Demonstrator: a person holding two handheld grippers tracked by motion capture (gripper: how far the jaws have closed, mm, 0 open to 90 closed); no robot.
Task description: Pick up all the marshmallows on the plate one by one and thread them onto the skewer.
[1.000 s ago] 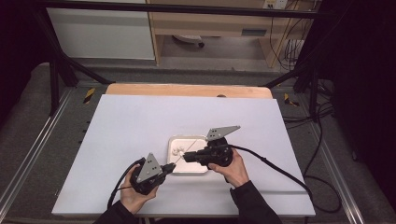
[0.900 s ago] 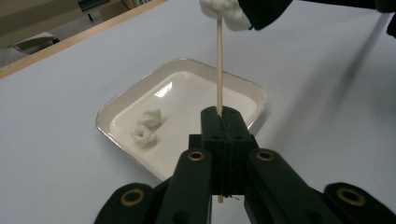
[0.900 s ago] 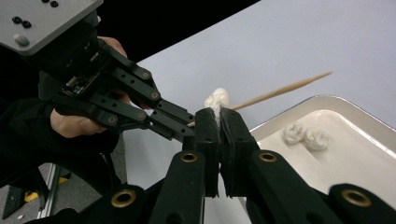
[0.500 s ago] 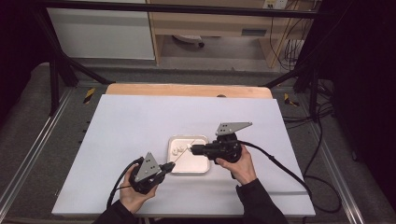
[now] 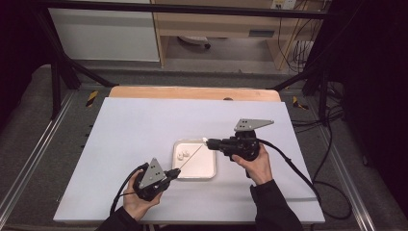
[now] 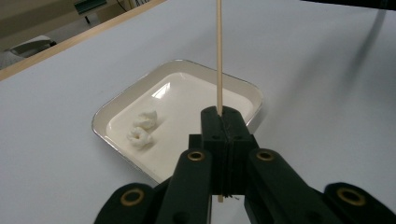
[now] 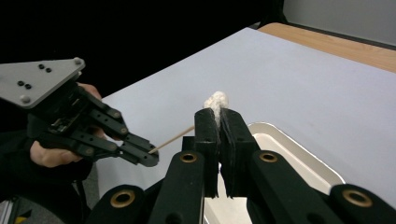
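A white tray [image 5: 208, 172] sits mid-table with two white puffy pieces [image 5: 183, 155] in its left part, also seen in the left gripper view [image 6: 142, 130]. My left gripper [image 5: 174, 172] is at the tray's near left corner, shut on a thin wooden skewer [image 5: 190, 159] that slants across the tray. In its own view the left gripper [image 6: 222, 112] clamps the skewer [image 6: 218, 56] upright over the tray [image 6: 107, 112]. My right gripper [image 5: 208, 142] hovers at the tray's far right corner, shut on a third white puffy piece [image 7: 217, 100], near the skewer's tip.
The white tabletop [image 5: 144, 120] spreads wide around the tray, with a wooden strip [image 5: 192, 93] along its far edge. Cables [image 5: 293, 168] trail from both grippers toward the near side. Dark frame rails flank the table.
My right gripper has lifted from over the tray and moved right and away, carrying a white piece. The left gripper and skewer have barely moved.
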